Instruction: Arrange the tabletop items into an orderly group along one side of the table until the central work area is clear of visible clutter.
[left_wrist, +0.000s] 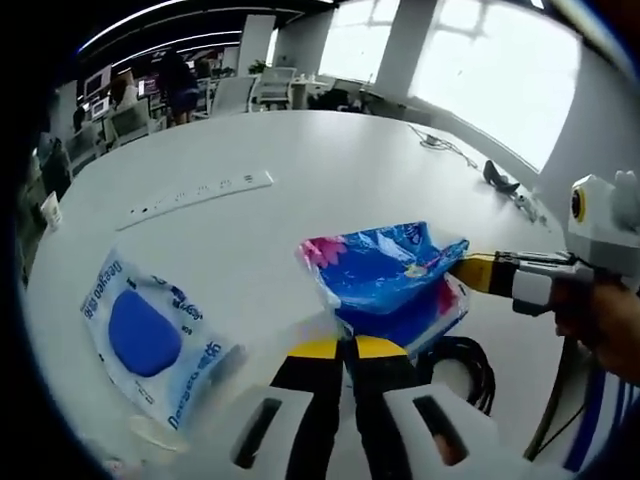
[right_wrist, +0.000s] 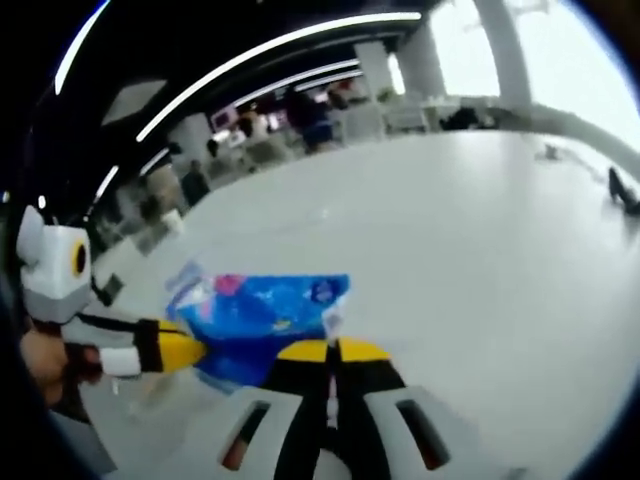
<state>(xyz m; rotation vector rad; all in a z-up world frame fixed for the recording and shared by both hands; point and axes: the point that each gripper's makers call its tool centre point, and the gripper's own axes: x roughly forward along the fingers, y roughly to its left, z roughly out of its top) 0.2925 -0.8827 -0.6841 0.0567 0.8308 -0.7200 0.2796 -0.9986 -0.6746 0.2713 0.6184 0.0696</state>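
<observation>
Both my claws pinch the same blue packet (left_wrist: 392, 285): left gripper (left_wrist: 347, 347) jaws pressed together on its near edge, right gripper (right_wrist: 332, 350) likewise clamped on its edge, so it hangs between them just above the white table (left_wrist: 300, 170). To do this well I'd keep both pinches level, carry it sideways toward the sponge pack (left_wrist: 148, 335) lying flat near the table edge, set it beside that, then let go.

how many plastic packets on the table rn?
2. A blue-and-pink packet is lifted at table centre, pinched by the left gripper and right gripper. A clear packet with a blue pad lies flat at the near-left edge. Others may sit out of frame.
</observation>
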